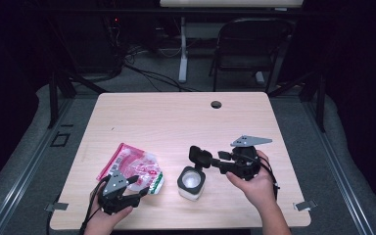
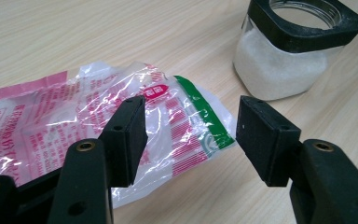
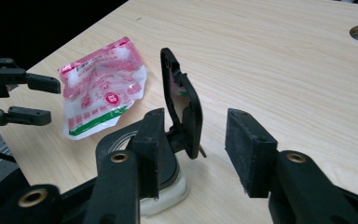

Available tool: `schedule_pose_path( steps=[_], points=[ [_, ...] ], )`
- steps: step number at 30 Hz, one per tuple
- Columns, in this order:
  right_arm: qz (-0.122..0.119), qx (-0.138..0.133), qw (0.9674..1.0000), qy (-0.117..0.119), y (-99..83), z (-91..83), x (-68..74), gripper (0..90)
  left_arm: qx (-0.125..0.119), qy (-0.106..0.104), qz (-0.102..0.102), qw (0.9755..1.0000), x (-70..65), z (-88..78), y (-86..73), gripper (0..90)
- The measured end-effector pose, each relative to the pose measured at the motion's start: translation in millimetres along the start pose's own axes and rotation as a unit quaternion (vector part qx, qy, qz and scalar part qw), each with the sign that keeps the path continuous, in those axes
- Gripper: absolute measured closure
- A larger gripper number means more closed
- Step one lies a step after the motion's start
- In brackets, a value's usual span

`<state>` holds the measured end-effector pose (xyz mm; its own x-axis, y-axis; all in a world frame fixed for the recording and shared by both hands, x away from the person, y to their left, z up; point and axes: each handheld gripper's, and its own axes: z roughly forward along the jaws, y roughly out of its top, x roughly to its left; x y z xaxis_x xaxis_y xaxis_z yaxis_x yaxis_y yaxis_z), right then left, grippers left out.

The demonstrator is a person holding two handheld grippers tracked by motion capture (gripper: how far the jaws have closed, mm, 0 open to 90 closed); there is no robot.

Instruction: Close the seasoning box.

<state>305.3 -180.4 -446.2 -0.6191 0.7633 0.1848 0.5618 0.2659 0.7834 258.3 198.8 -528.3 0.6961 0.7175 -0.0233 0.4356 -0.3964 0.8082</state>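
2 sets of jaws released, nothing pinched: left gripper (image 2: 191,140) straddles the corner of the empty bag (image 2: 98,126), right gripper (image 3: 191,149) flanks the jar's (image 1: 191,183) hinged lid (image 3: 182,105), which stands up. Risk — right gripper knocks the lid or tips the open jar, spilling the white grains; the slick bag could slide out of a pinch. Jar sits near the table's (image 1: 176,117) front edge, bag toward the front-left corner — far half open for moves.
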Motion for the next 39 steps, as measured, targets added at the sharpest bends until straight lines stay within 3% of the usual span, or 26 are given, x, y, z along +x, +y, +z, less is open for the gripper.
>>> schedule_pose_path(
  steps=[3, 8, 16, 23, 31, 39],
  points=[
    [-0.012, 0.002, 0.9999, -0.005, 0.0, 7.1, -1.0, 53.7, -0.001, 0.007, -0.007, 1.0000, 2.4, -1.7, -2.0, 43.3],
    [-0.006, 0.008, 0.9999, 0.004, -0.5, 20.2, -2.3, 53.7, 0.002, 0.013, -0.012, 0.9998, 5.5, -4.5, -5.9, 43.6],
    [-0.006, 0.019, 0.9997, 0.011, 1.1, 35.2, -1.4, 66.1, -0.001, 0.028, -0.023, 0.9993, 9.7, -12.1, -12.1, 43.7],
    [-0.022, 0.027, 0.9994, 0.008, 4.1, 39.2, 0.2, 73.1, 0.006, 0.039, -0.027, 0.9989, 13.1, -14.9, -16.7, 43.9],
    [-0.018, 0.024, 0.9994, 0.018, 7.6, 34.9, -1.2, 75.2, 0.009, 0.045, -0.026, 0.9986, 14.4, -14.9, -18.5, 43.9],
    [-0.025, 0.022, 0.9994, 0.010, 8.1, 33.6, 1.0, 80.1, 0.008, 0.048, -0.029, 0.9984, 16.2, -16.1, -18.9, 43.8]
  ],
)
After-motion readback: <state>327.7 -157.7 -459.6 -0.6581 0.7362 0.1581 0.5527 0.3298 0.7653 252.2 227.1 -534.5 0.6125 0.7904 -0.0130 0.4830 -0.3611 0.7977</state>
